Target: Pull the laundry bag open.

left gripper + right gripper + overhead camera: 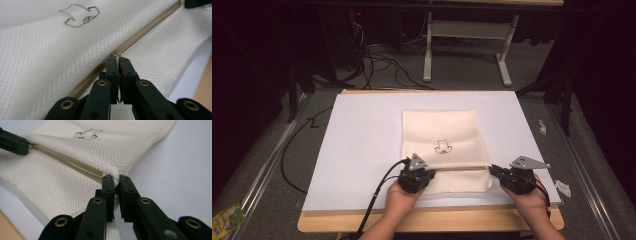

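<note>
A cream mesh pouch (pixel 439 135) with a small line drawing (pixel 442 147) lies on the white mat. A zipper (pixel 462 167) runs across its near part. My left gripper (pixel 424 172) is at the zipper's left end; in the left gripper view it (pixel 118 61) is shut on the zipper pull (pixel 116 54). My right gripper (pixel 493 170) is at the pouch's right edge. In the right gripper view it (pixel 115 182) is shut on the mesh fabric (pixel 112 173) at the zipper's end (pixel 96 173). The left gripper's jaw tip (pixel 13 143) appears far left in that view.
The white mat (pixel 362 145) covers a wooden table (pixel 432 220). Black cables (pixel 374 200) trail from the left gripper over the near edge. Crumpled white scraps (pixel 563 187) lie off the mat's right side. A white table frame (pixel 467 35) stands behind.
</note>
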### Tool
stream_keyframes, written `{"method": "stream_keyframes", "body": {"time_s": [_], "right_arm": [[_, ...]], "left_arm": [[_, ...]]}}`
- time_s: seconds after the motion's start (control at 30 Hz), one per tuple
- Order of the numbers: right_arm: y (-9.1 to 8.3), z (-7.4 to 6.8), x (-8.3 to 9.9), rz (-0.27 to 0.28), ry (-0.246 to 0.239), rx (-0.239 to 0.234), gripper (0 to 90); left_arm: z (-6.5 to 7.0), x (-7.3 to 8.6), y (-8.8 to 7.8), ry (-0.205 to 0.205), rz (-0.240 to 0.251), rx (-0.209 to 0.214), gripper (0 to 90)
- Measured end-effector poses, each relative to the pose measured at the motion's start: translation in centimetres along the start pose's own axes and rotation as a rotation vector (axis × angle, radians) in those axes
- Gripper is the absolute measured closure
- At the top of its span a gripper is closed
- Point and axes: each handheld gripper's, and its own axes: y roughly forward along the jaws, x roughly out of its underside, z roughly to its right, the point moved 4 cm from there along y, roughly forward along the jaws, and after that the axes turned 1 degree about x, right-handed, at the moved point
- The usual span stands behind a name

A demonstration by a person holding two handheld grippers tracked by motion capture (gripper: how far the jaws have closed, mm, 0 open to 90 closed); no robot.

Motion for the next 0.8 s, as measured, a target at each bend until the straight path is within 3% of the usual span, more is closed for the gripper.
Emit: {"method": "stream_keyframes", "body": {"time_s": [0.1,0.17,0.27,0.37,0.4,0.43,0.47,0.5,0.57,0.67,0.73,0.8], "right_arm": [[0.3,-1.0,-0.1,-0.011,-0.031,-0.020,85.0],[0.5,-1.8,-0.4,-0.010,-0.052,-0.032,85.2],[0.5,-1.6,-0.4,-0.019,-0.050,0.008,85.5],[-0.1,0.4,0.1,-0.016,0.006,0.048,85.6],[-0.3,0.9,0.2,-0.015,0.022,0.064,85.6],[-0.6,1.7,0.5,-0.012,0.047,0.068,85.4],[-0.7,2.3,0.6,-0.003,0.067,0.034,85.2],[-0.7,2.3,0.7,-0.002,0.081,0.017,85.1],[-0.3,1.6,0.9,-0.023,0.026,0.018,83.7],[0.1,1.5,1.2,-0.029,0.039,0.023,77.2],[0.2,1.8,1.3,-0.026,0.058,0.020,66.8],[0.0,2.1,1.3,-0.003,0.063,0.036,52.1]], "left_arm": [[-0.1,0.4,-1.5,0.052,-0.022,-0.015,87.3],[-0.9,0.8,-2.4,0.041,-0.024,-0.027,87.4],[-2.5,1.7,-3.2,-0.013,-0.018,-0.047,87.5],[-4.9,3.2,-4.8,-0.084,-0.005,-0.085,87.6],[-5.8,3.6,-5.5,-0.111,-0.004,-0.078,87.6],[-6.4,3.7,-6.1,-0.143,0.016,-0.039,87.4],[-6.7,3.7,-6.5,-0.162,0.024,-0.011,87.3],[-6.6,3.6,-6.7,-0.155,0.030,-0.020,87.3],[-6.4,3.7,-6.7,-0.128,0.024,-0.037,87.2],[-6.4,4.1,-6.5,-0.123,0.018,-0.023,86.0],[-6.4,4.0,-6.5,-0.094,0.038,-0.027,71.3],[-6.6,3.6,-6.8,-0.044,0.048,-0.092,51.8]]}}
